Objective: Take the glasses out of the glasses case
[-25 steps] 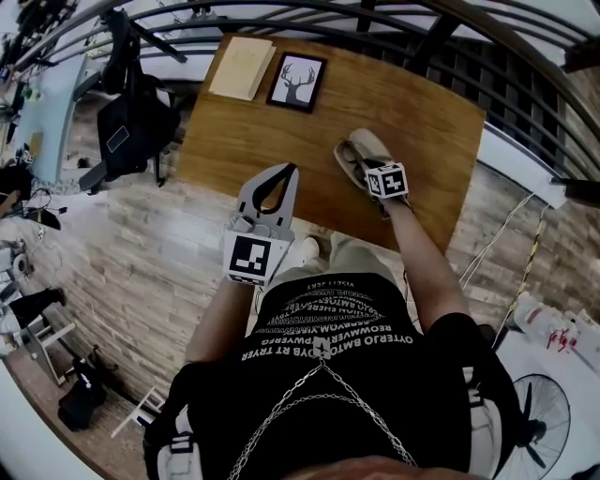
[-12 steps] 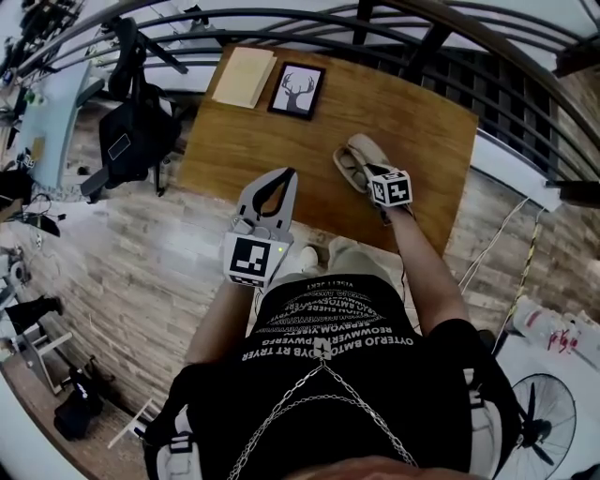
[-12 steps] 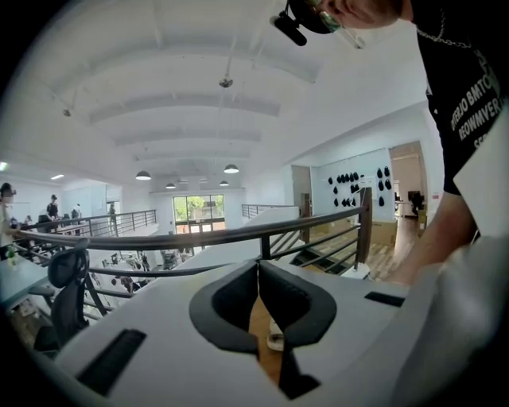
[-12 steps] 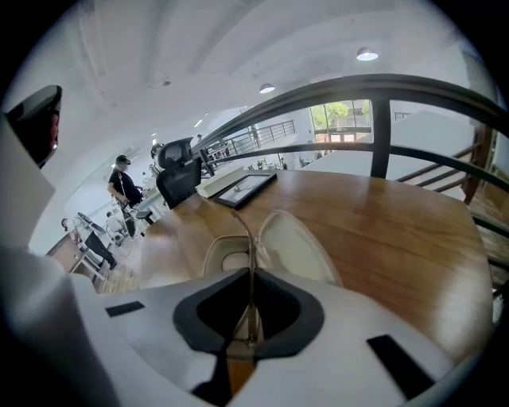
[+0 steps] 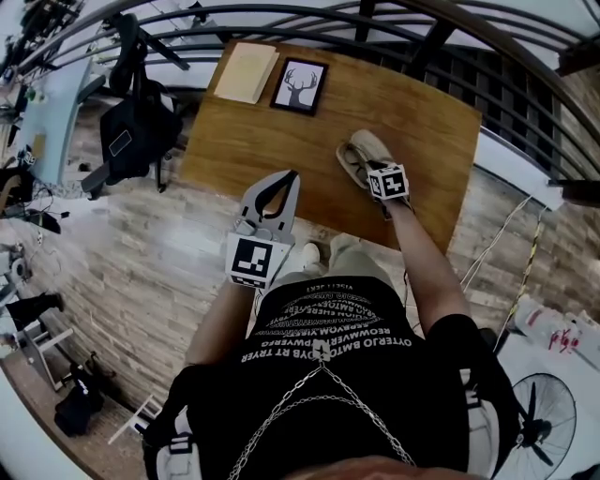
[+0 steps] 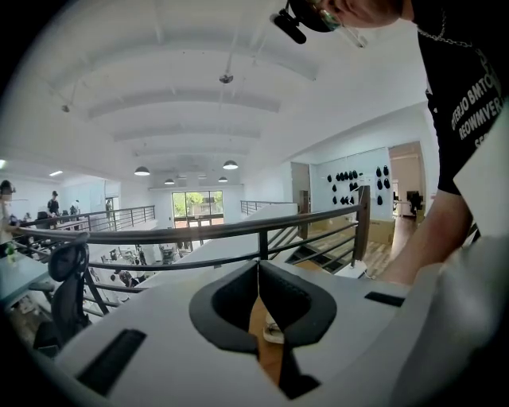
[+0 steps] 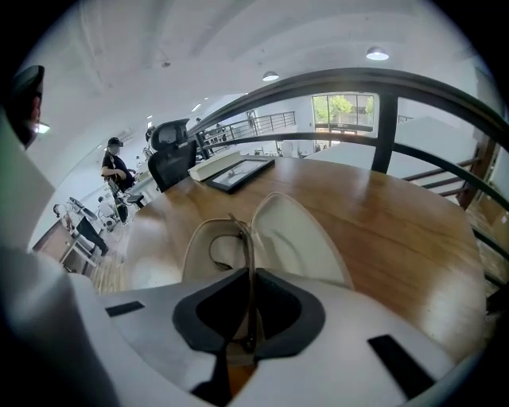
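An open beige glasses case (image 5: 367, 148) lies on the wooden table (image 5: 281, 141), right of centre near its front edge. In the right gripper view the case (image 7: 298, 234) shows both halves, with the dark-rimmed glasses (image 7: 235, 232) standing in the left half. My right gripper (image 5: 368, 167) reaches down into the case, and its jaws (image 7: 249, 278) are shut on the thin frame of the glasses. My left gripper (image 5: 291, 176) hovers at the table's front edge, left of the case. It is shut (image 6: 258, 269) with nothing between its tips.
A framed deer picture (image 5: 299, 86) and a beige notebook (image 5: 246, 71) lie at the table's far left. A metal railing (image 5: 394, 19) runs behind the table. A black bag (image 5: 131, 131) hangs off a chair on the left. A fan (image 5: 539, 412) stands at lower right.
The right gripper has tilted slightly at the case while keeping its hold. The left gripper has stayed where it was.
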The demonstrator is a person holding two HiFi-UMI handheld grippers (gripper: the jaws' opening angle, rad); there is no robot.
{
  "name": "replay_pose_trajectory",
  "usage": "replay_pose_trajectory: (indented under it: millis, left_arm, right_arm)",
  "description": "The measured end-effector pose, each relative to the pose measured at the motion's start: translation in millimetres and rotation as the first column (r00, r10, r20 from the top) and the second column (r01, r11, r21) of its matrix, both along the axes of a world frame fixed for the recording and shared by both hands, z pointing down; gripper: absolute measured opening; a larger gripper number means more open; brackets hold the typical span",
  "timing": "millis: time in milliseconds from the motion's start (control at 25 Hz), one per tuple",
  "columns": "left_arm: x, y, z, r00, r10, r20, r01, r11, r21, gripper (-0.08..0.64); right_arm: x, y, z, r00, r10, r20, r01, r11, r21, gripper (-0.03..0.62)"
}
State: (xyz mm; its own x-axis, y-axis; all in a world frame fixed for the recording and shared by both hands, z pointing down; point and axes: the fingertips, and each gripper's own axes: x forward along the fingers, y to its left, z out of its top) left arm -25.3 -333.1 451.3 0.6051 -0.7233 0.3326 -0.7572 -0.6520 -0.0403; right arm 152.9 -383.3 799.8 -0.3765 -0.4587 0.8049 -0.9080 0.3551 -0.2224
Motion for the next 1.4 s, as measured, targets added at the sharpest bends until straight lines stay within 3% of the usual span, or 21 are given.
replay_pose_trajectory:
  millis: [520, 600, 760, 960, 1000, 1080, 1280, 1400]
  left_arm:
    - [-3.1, -2.1, 14.6, 1.0, -0.01, 0.018, 0.011, 0.999, -0.033, 0.028]
    - [-2.0, -3.3, 16.1, 1.0, -0.007, 0.021, 0.008, 0.999, -0.034, 0.028]
    - [-1.0, -5.4, 20.5, 1.0, -0.003, 0.026, 0.004, 0.999, -0.043, 0.028]
    - [-3.7, -5.1, 21.1, 0.999, -0.005, 0.033, 0.007, 0.999, -0.046, 0.028]
    - [-4.8, -5.4, 21.1, 0.999, -0.008, 0.033, 0.009, 0.999, -0.047, 0.028]
    - [-6.2, -5.7, 21.3, 0.999, -0.011, 0.032, 0.012, 0.999, -0.047, 0.028]
    - [-5.8, -3.9, 21.6, 0.999, -0.008, 0.031, 0.009, 0.999, -0.047, 0.028]
    - [-5.5, -3.7, 20.0, 1.0, 0.0, 0.03, 0.001, 0.999, -0.043, 0.028]
  right_arm:
    - [-3.8, -11.7, 6.3, 0.999, -0.016, 0.044, 0.017, 1.0, -0.022, 0.032]
    - [-8.1, -13.4, 4.7, 0.996, -0.011, 0.088, 0.013, 0.999, -0.03, 0.123]
    - [-15.5, -14.9, 11.1, 0.996, -0.044, 0.074, 0.047, 0.998, -0.05, 0.137]
    - [-15.5, -15.9, 17.4, 0.997, -0.013, 0.076, 0.019, 0.997, -0.079, 0.114]
    - [-14.0, -16.1, 18.1, 0.997, -0.005, 0.075, 0.011, 0.997, -0.081, 0.075]
    - [-12.3, -15.7, 19.2, 0.998, -0.007, 0.067, 0.013, 0.997, -0.082, 0.058]
    - [-16.2, -10.1, 18.8, 0.994, -0.111, -0.018, 0.109, 0.992, -0.066, 0.034]
    - [-17.1, -8.5, 16.0, 0.992, -0.121, -0.025, 0.12, 0.991, -0.059, 0.029]
